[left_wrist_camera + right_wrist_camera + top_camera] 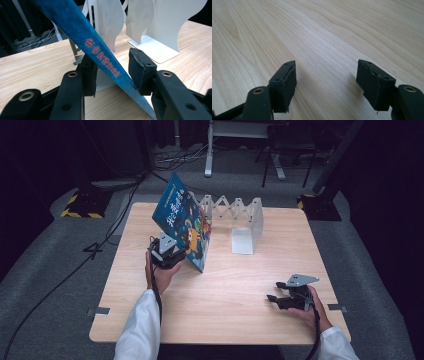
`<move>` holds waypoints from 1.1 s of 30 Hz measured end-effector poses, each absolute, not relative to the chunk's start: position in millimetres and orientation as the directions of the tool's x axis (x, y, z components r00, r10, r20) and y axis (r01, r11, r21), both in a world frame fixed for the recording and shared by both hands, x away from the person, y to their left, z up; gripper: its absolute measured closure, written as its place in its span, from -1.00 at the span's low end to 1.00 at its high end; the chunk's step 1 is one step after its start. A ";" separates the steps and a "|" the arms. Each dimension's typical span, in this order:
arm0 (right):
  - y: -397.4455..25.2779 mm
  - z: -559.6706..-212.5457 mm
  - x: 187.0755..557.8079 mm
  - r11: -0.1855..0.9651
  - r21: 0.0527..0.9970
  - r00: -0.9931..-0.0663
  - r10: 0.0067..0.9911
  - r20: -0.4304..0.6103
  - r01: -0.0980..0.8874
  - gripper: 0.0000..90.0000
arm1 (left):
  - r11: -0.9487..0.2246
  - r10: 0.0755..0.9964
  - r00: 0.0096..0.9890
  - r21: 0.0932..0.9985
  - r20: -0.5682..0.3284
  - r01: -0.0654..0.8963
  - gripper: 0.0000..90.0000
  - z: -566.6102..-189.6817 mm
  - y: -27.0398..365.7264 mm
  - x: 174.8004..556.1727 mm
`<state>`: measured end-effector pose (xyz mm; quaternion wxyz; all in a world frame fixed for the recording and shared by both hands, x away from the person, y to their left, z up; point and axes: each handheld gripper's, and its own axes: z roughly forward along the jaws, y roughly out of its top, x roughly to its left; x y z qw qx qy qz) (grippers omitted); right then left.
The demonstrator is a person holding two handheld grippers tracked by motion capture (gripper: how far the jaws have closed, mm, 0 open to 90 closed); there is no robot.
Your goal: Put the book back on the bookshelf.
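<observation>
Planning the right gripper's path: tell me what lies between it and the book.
Bare wooden table in the high view, between right gripper and book.

My table (220, 295) is pale wood with fine grain — it stands on grey carpet. Toward its far edge sits a white folding book rack (240, 220), its flat foot plates resting directly on the wood. The blue book's (182, 220) lower corner touches the tabletop — just left of that rack.

Glossy paper book (182, 222), matt wooden table (230, 290)
</observation>
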<state>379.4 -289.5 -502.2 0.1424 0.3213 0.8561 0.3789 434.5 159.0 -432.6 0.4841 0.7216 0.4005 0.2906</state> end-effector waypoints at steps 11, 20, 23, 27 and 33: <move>-290.5 -500.8 380.0 0.502 0.733 -0.741 0.671 0.004 0.459 -0.25 | -0.245 0.847 0.530 0.919 0.048 0.308 0.33 -425.0 163.6 430.1; -290.9 -497.8 379.6 0.499 0.728 -0.732 0.681 0.004 0.469 -0.24 | -0.293 0.813 0.578 0.907 0.070 0.302 0.33 -419.3 173.3 421.8; -291.4 -494.9 378.6 0.491 0.736 -0.730 0.684 0.005 0.465 -0.24 | -0.301 0.806 0.587 0.904 0.071 0.304 0.34 -418.3 174.8 418.9; -292.6 -489.6 376.8 0.484 0.748 -0.727 0.686 -0.001 0.455 -0.24 | -0.326 0.800 0.592 0.899 0.098 0.291 0.40 -414.7 178.7 413.7; -293.2 -483.3 373.9 0.486 0.753 -0.721 0.693 -0.023 0.443 -0.25 | -0.356 0.786 0.604 0.894 0.128 0.274 0.41 -408.6 184.8 403.6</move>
